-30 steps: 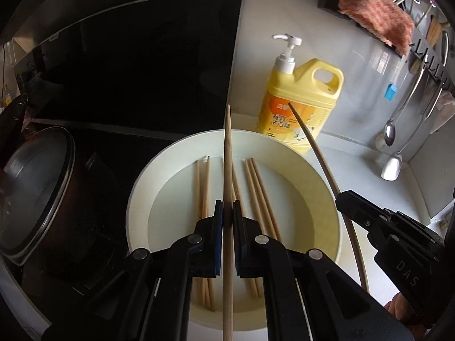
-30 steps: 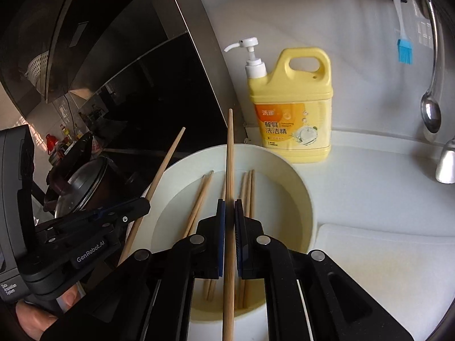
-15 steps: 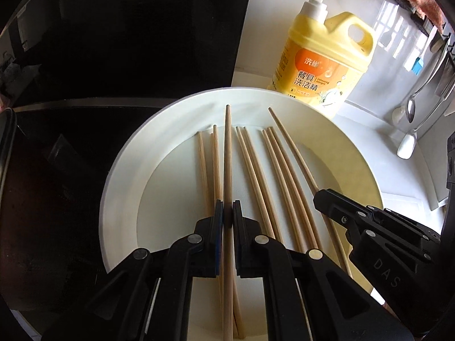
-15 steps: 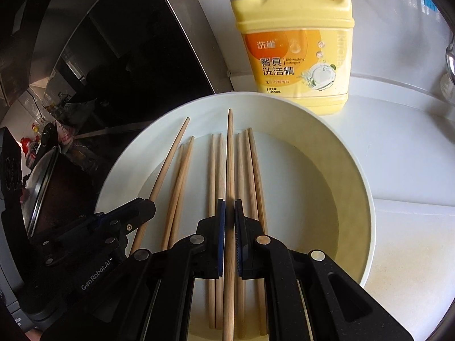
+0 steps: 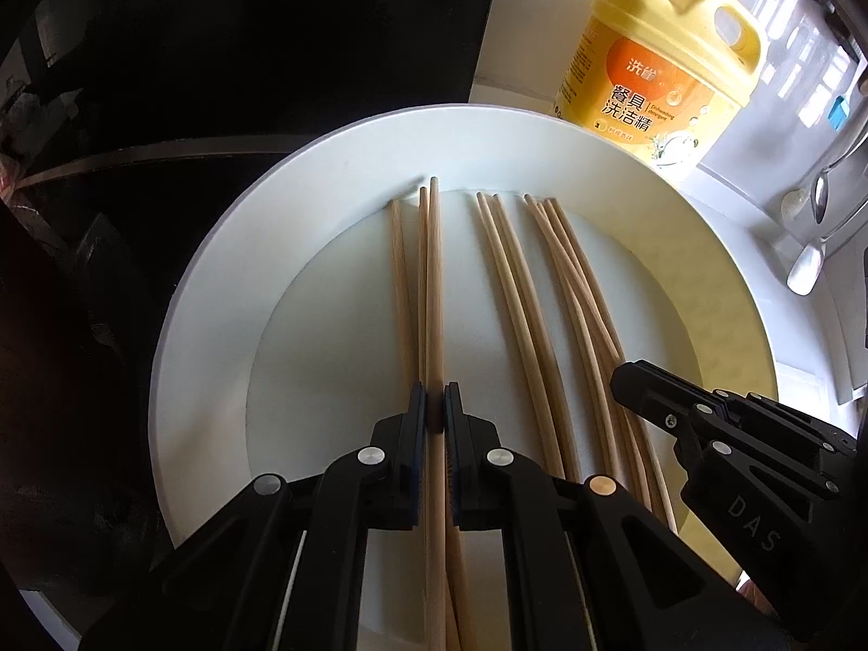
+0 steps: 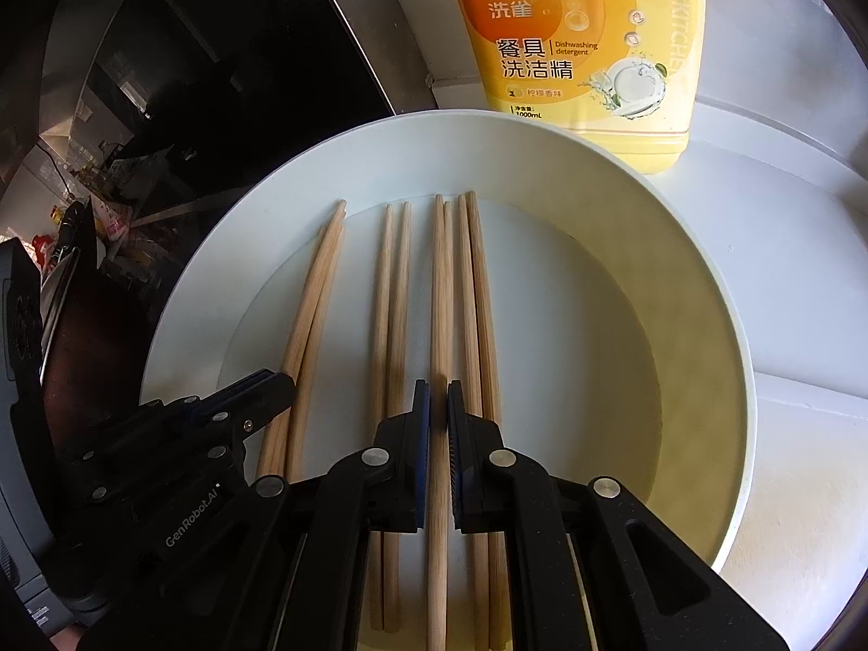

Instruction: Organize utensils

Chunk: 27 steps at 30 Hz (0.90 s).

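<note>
Both grippers lowered, each clamping 1 chopstick (image 5: 434, 293) over plate (image 5: 217, 271).

Both grippers: black plastic linkage arms, silver round pivot pins, blue pads on the inner finger faces. Left gripper (image 5: 435, 413) has one brass-coloured pin; its side reads "GenRobot.AI" in grey. Right gripper (image 6: 438, 407) is marked "DAS" on its housing.

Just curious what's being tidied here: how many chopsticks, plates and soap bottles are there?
chopsticks: 9
plate: 1
soap bottle: 1
Total: 11
</note>
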Available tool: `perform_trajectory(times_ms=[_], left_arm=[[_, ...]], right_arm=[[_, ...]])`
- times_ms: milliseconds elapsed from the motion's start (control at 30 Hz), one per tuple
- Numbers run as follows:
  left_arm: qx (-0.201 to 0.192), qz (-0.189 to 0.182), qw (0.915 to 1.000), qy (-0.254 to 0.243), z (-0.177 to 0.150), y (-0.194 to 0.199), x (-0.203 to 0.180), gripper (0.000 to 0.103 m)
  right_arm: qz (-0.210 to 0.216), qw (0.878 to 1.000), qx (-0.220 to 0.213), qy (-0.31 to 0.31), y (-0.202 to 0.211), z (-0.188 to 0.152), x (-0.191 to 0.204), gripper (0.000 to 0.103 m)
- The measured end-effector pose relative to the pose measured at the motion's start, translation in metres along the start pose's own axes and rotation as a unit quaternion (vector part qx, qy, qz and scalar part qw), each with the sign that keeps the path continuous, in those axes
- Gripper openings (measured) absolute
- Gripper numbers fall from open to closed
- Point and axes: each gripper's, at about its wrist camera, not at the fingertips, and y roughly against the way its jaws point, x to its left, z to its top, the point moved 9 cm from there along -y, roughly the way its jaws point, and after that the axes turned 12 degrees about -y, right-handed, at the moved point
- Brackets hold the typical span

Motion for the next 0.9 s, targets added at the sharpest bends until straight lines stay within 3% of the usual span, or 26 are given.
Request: perform_trajectory(times_ms=[133,200,267,400,467,600,700,900], left_arm=[[0.01,0.002,0.9999,0.004,-0.002,-0.002,0.0,0.013],[0.01,0.006,0.9999,0.01,-0.003,0.001,0.002,0.032],[-0.002,0.014,0.9997,0.019,-0.002,0.009,0.006,0.061],[-0.019,0.032,0.999,0.025,-0.001,0.026,0.011,0.069],[-0.021,0.037,0.9987,0.029,-0.004,0.032,0.014,0.074],[-0.018,0.045,0.9982,0.036,-0.012,0.043,0.02,0.08],[-0.021,0.054,0.9974,0.042,-0.013,0.052,0.022,0.087],[-0.021,0.063,0.9964,0.052,-0.019,0.071,0.024,0.093]], right_arm=[[-0.003,1.0,0.003,0.003,-0.003,0.0,-0.001,0.007],[-0.004,1.0,0.002,0.004,-0.002,0.001,-0.003,0.008],[-0.007,1.0,-0.002,0.006,0.002,0.003,-0.004,0.015],[-0.003,1.0,-0.015,0.01,0.016,0.004,-0.006,0.017],[-0.002,1.0,-0.023,0.011,0.024,0.005,-0.009,0.025],[-0.004,0.999,-0.038,0.01,0.037,0.005,-0.014,0.027],[-0.007,0.999,-0.045,0.013,0.045,0.002,-0.016,0.036],[-0.007,0.998,-0.055,0.019,0.061,-0.005,-0.012,0.043]])
